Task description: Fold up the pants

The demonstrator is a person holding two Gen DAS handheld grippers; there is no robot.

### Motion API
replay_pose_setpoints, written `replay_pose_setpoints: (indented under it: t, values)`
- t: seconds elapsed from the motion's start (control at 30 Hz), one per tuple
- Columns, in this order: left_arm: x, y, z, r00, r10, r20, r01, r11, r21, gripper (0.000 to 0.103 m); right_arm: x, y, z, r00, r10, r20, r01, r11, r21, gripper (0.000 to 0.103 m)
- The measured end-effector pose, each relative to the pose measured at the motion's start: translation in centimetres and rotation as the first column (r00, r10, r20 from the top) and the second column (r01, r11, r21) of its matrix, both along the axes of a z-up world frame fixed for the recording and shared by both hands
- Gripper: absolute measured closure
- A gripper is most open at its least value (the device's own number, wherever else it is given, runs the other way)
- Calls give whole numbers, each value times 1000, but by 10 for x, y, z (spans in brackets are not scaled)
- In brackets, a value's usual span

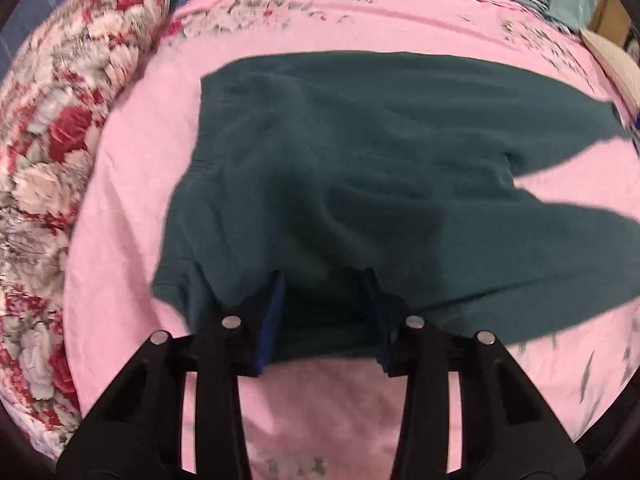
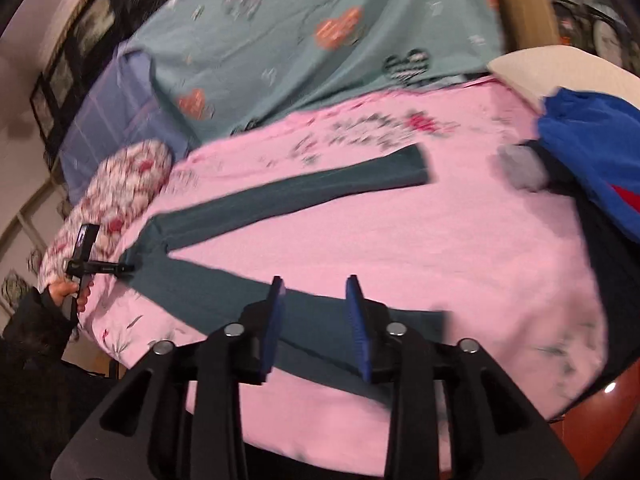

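The dark green pants (image 2: 280, 204) lie spread flat on the pink bed sheet (image 2: 440, 240), legs splayed in a V toward 2 o'clock and waist toward 9 near the floral pillow (image 2: 120, 184), laid out so I can fold them. My left gripper (image 1: 324, 312) sits at the waist edge at 6 o'clock, jaws wide apart straddling the hem, nothing pinched yet. My right gripper (image 2: 316, 320) hovers over the near leg, jaws also wide, holding nothing, probably to lift that leg over the far one.
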State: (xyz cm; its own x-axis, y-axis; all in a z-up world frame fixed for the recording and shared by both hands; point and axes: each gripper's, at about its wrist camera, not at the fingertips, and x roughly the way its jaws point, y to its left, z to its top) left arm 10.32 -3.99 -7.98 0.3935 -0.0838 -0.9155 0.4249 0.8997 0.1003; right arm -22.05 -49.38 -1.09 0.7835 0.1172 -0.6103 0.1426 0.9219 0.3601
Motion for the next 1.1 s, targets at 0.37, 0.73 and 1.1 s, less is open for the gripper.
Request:
replay_pose_setpoints:
  t: [0.37,0.73,1.1]
  values:
    - [-72,47,16,999,-47,-8,47,998,43,59,120,152,-14,932,283,-228,-335,913,-235,46]
    - [13,40,75,978,43,205,-11,987,-158,26,158,173,21,863,429,-268,-490,839,-236,46]
    - [195,44,21,981,152,124,-139,984,-110,26,395,190,-10,765,530,-365,-639,691,-337,52]
